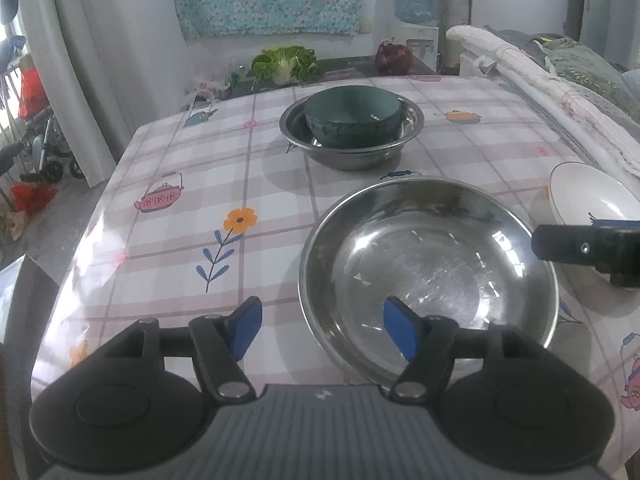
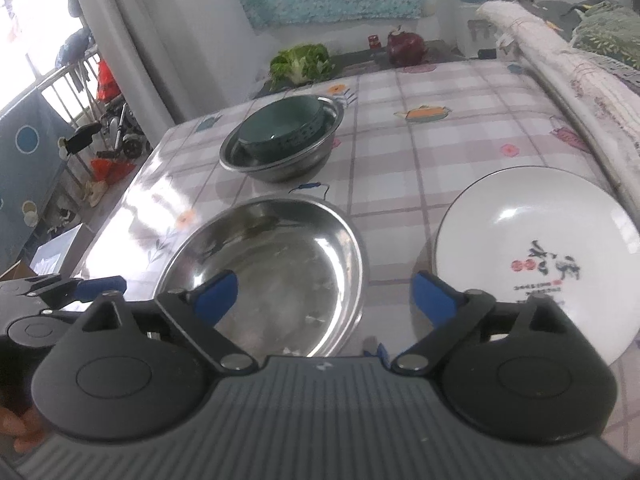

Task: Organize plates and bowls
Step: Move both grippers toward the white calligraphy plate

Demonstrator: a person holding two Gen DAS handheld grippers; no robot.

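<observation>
Partly hidden things are noted first: the near rim of the large steel basin (image 1: 428, 264) is covered by the left gripper (image 1: 322, 330) body in the left wrist view, and the white plate (image 2: 536, 256) is cut at its near edge by the right gripper (image 2: 324, 298) in the right wrist view. In the left wrist view only a slice of that plate is seen at the frame's edge. The writing printed on the plate cannot be read.

The large steel basin is seen empty, resting on the checked tablecloth (image 1: 192, 168). Beyond the basin, a dark green bowl (image 1: 352, 114) is nested inside a smaller steel basin (image 1: 352, 152). The white plate lies just beside the large basin, to its right, with nothing on it.

Both grippers are spread apart and nothing is gripped; one left pad is held over the large basin's interior, the other outside its rim. Leafy greens (image 2: 300, 62) are seen far beyond the basin.
</observation>
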